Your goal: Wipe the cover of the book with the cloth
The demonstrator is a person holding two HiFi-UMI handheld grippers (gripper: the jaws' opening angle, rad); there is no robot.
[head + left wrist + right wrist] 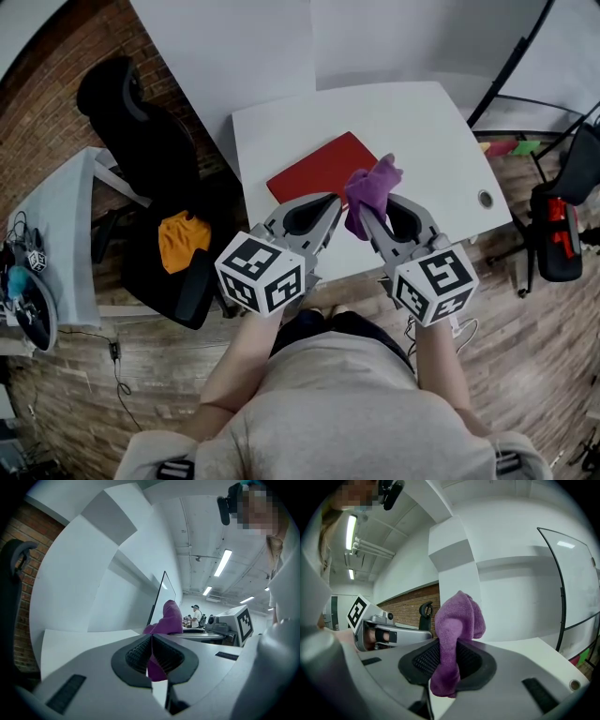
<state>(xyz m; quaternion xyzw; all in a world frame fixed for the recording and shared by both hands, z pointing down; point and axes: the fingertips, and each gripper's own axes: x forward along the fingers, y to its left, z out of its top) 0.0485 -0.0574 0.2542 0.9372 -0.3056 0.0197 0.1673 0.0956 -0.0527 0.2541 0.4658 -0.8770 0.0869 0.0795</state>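
A red book [319,169] lies flat near the middle of the white table [422,122]. A purple cloth [372,184] is bunched above the book's right corner, and my right gripper [364,214] is shut on it. In the right gripper view the cloth [457,625] stands up out of the closed pads of the right gripper [446,660] and hangs a little below them. My left gripper [335,200] is held just to the left, over the table's front edge, shut with nothing in it. In the left gripper view its pads [140,651] meet, with the cloth [168,618] just beyond.
A black office chair [141,141] with an orange cloth [183,239] on its seat stands left of the table. A grey side table [61,225] with gear is further left. Another chair [558,225] stands at the right. A cable hole [485,199] sits near the table's right edge.
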